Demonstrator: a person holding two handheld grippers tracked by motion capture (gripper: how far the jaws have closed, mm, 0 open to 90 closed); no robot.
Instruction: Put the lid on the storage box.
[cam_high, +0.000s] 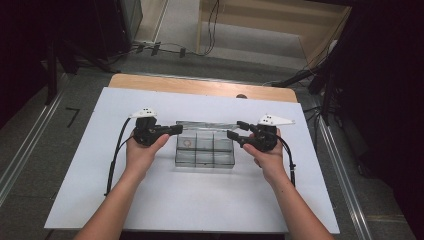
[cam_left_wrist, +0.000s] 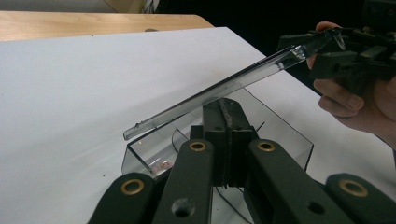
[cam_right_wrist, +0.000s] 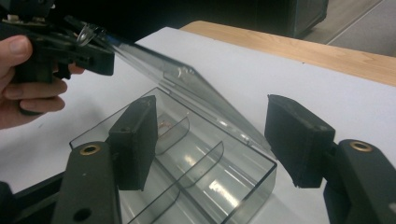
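A person's two hands work a clear plastic compartment box (cam_high: 205, 150) at the middle of the white surface (cam_high: 100, 190), each hand carrying a black gripper. Nearest the camera lie the forearms; beyond them the box, its dividers running across two rows, one cell holding a small object (cam_high: 188, 143) too faint to identify. The box's long axis runs left to right between the grippers, so both stand about equally near, one at each end. The left gripper (cam_high: 176, 129) has its jaws fully closed; in the right gripper view they look clamped on the left end of the raised, hinged lid (cam_high: 207, 124). The right gripper (cam_high: 235, 130) holds its jaws partly open, pads straddling the box's right end and lid edge without pressing on them. Farther back, the lid tilts up over the rear wall, and behind it the wooden tabletop edge (cam_high: 200, 86) meets the floor.
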